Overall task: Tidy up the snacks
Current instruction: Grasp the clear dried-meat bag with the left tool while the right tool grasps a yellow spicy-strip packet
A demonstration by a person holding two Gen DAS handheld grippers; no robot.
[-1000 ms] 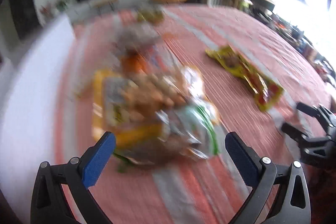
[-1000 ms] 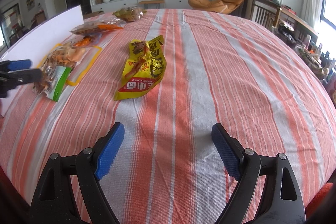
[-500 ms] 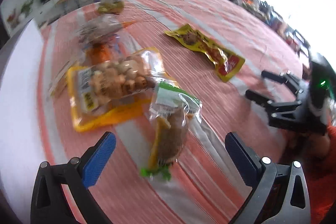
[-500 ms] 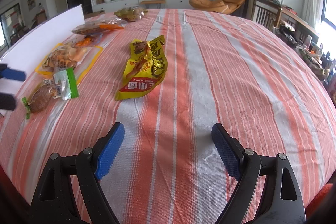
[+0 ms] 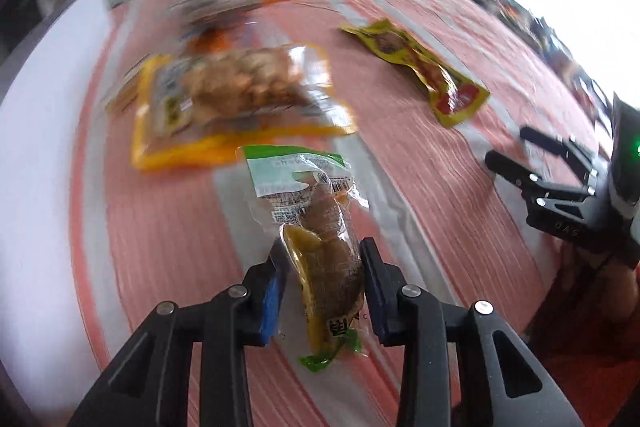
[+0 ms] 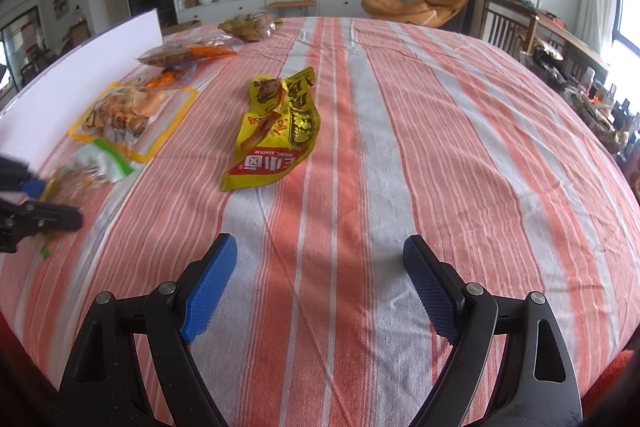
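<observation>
A clear snack packet with a green top (image 5: 316,203) lies on the striped tablecloth (image 5: 400,187). My left gripper (image 5: 323,255) has its jaws closing, and the blue pads press the packet's brown lower half from both sides. In the right wrist view that gripper (image 6: 40,203) sits at the left edge on the same packet (image 6: 100,159). My right gripper (image 6: 320,247) stands open over bare cloth, with nothing between its fingers. A yellow snack bag (image 6: 276,131) lies ahead of it. An orange-bordered bag of pale snacks (image 6: 128,115) lies just beyond the held packet.
A white board (image 6: 80,83) stands along the table's left side. Two more snack bags lie farther back, an orange one (image 6: 188,53) and a brownish one (image 6: 250,25). A person's hand holds the right gripper (image 5: 507,146) at the table's right edge.
My left gripper has moved over the green-topped packet and its wide jaws have come together on it. The right gripper has stayed where it was, still open.
</observation>
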